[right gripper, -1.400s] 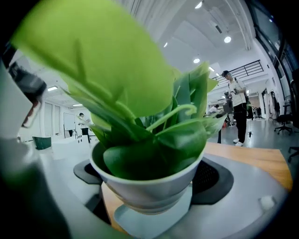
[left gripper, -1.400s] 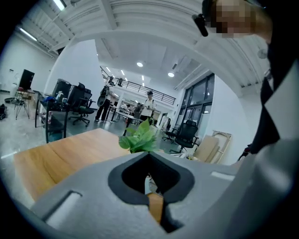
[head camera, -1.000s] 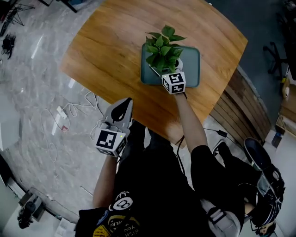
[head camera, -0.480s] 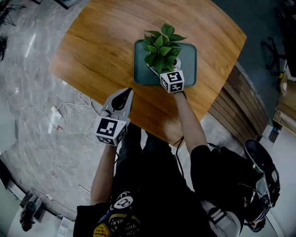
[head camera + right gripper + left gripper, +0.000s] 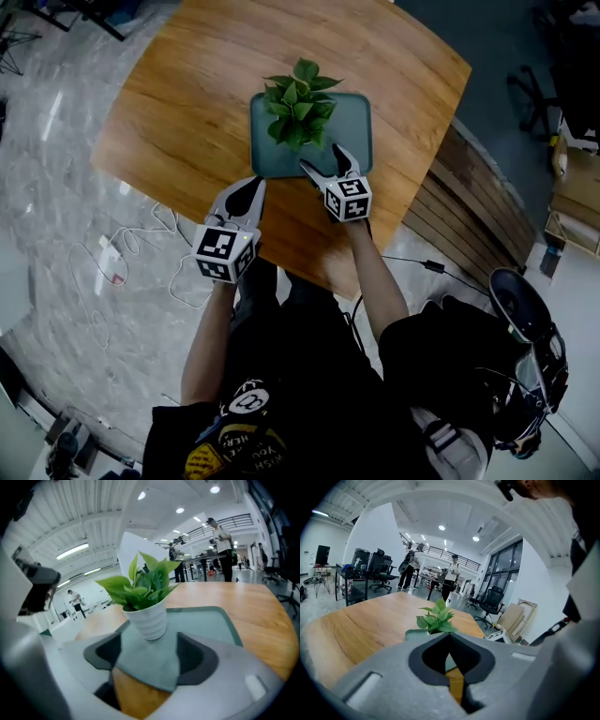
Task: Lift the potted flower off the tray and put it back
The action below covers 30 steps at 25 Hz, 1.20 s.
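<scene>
A leafy green plant in a ribbed white pot stands upright on the teal tray on the wooden table. My right gripper is open at the tray's near edge, just short of the pot. Its jaws have just been closing, with nothing between them; in the right gripper view only tray and table show in the gap. My left gripper is shut and empty over the table's near edge, left of the tray. In the left gripper view the plant lies ahead.
The table's edge runs just under both grippers. White cables lie on the marble floor at the left. A slatted wooden panel stands to the right of the table. Office chairs and people stand far off.
My right gripper has drawn back from the pot to the tray's near edge, leaving the pot standing on the tray. My left gripper has moved forward to the table edge.
</scene>
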Each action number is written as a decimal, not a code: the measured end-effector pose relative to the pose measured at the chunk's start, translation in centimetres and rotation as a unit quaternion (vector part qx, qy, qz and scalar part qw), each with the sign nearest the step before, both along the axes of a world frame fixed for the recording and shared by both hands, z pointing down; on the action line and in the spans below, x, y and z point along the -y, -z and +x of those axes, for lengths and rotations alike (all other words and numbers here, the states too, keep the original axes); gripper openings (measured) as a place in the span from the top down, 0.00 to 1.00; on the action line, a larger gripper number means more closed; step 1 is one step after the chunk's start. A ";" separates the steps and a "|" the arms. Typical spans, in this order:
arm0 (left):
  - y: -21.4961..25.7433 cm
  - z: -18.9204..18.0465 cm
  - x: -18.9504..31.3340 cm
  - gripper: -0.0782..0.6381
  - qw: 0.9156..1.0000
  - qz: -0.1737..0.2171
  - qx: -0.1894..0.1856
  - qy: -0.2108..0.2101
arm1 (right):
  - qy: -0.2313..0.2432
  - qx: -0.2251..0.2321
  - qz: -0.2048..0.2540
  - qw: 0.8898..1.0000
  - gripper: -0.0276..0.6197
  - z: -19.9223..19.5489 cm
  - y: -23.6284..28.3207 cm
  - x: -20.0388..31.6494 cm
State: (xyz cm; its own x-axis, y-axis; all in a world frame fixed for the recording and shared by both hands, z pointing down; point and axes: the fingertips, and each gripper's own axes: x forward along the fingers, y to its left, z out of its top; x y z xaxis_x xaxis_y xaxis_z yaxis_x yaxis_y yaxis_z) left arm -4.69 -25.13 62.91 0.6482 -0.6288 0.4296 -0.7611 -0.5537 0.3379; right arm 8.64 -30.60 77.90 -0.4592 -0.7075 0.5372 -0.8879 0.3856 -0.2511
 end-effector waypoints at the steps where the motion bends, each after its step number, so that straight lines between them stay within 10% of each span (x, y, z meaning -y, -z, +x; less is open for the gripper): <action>1: 0.3 0.3 0.0 0.90 1.000 0.000 -0.003 -0.003 | -0.014 0.004 0.000 1.000 0.55 0.6 1.4 -1.8; 2: 0.8 0.5 0.0 0.90 1.000 0.002 -0.004 -0.007 | -0.018 -0.005 0.003 1.000 0.95 0.9 3.0 -3.6; 14: 14.3 3.0 -2.9 0.90 0.993 0.110 -0.019 -0.036 | -0.069 0.047 0.160 0.984 0.95 0.0 28.8 -10.5; 30: 16.9 4.1 -5.2 0.90 0.989 0.131 -0.016 -0.061 | -0.045 0.040 0.170 0.984 0.95 -2.1 30.6 -11.7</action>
